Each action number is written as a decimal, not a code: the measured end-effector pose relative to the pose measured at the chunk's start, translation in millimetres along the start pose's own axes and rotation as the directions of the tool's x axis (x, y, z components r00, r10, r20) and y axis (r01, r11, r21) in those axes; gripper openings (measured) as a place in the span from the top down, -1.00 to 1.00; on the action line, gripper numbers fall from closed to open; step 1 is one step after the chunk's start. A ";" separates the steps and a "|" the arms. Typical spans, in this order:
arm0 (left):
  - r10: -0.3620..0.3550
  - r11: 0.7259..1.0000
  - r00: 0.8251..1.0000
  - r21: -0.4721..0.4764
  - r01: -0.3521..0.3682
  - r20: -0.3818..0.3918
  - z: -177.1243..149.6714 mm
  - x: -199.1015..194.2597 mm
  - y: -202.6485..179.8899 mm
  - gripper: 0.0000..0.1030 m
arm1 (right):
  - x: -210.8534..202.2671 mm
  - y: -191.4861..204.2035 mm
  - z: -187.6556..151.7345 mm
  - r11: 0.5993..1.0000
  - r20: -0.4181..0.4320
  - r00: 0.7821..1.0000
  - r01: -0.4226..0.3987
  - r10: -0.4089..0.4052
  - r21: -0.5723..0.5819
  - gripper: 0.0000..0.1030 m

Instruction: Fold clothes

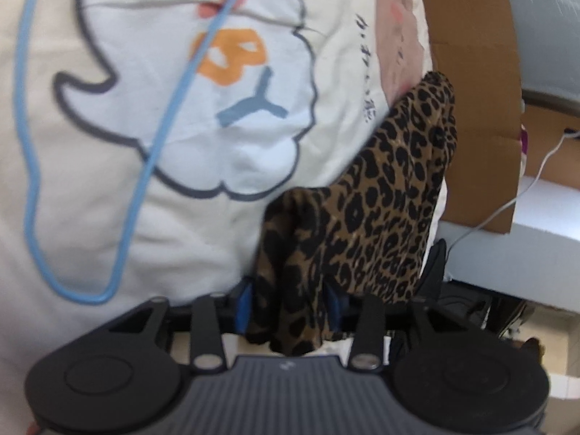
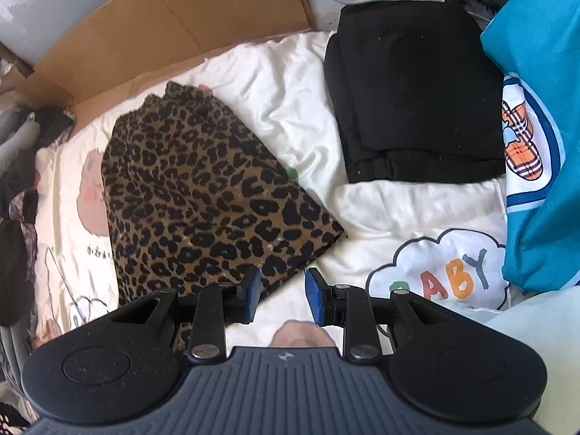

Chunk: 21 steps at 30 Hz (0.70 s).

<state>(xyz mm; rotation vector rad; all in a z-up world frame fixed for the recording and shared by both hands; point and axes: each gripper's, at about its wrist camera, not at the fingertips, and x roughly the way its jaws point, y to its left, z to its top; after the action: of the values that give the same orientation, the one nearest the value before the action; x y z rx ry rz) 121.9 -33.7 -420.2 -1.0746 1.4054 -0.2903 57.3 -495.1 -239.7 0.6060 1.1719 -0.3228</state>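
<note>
I see my left gripper (image 1: 290, 304) with a bunch of the leopard-print garment (image 1: 380, 195) between its blue pads (image 1: 243, 304); the cloth fills the gap, so I read it as grasped. My right gripper (image 2: 282, 291) hangs with its jaws apart and nothing between them, its left pad just over the near corner of the garment. The garment lies folded on a cream bedsheet (image 2: 290, 101) printed with a cloud (image 2: 435, 272) and coloured letters. A folded black garment (image 2: 413, 98) rests further back, apart from it. Brown cardboard (image 2: 163, 21) stands along the far edge, and a blue cloth (image 2: 536, 181) lies at the right side.
</note>
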 end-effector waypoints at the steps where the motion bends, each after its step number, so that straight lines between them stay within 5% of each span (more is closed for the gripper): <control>1: 0.009 1.000 1.000 0.004 -0.009 0.002 -0.4 0.0 -0.9 0.18 | -1.9 -0.1 1.1 1.000 0.006 1.000 -0.009 0.009 0.008 0.34; 2: 0.017 1.000 1.000 0.003 -0.017 0.005 -1.1 -0.9 -0.7 0.34 | -3.5 0.2 2.2 1.000 0.011 1.000 -0.018 0.018 0.012 0.34; 3: 0.027 1.000 1.000 -0.005 -0.027 0.007 -1.4 -1.1 0.4 0.75 | -5.0 1.0 2.9 1.000 0.015 1.000 -0.024 0.024 0.010 0.34; 4: 0.033 0.999 0.999 -0.016 -0.033 0.007 -1.5 -1.2 1.9 0.79 | -6.4 1.9 3.4 1.000 0.019 0.999 -0.029 0.028 0.006 0.34; 12: 0.092 0.989 0.995 0.108 -0.096 0.049 -5.5 -11.0 -29.1 0.88 | -12.7 -20.3 3.6 0.981 0.057 0.986 -0.161 0.156 0.106 0.30; 21: 0.124 0.984 0.990 0.121 -0.132 0.070 -5.7 -6.0 -29.5 0.88 | 42.6 -68.6 2.8 0.934 0.115 0.968 -0.246 0.223 0.261 0.03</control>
<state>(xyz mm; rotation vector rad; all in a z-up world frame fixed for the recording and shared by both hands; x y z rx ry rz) 127.9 -47.4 -393.4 -0.8796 1.3755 -0.2467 38.3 -548.5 -297.3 0.9577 0.9684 -0.3048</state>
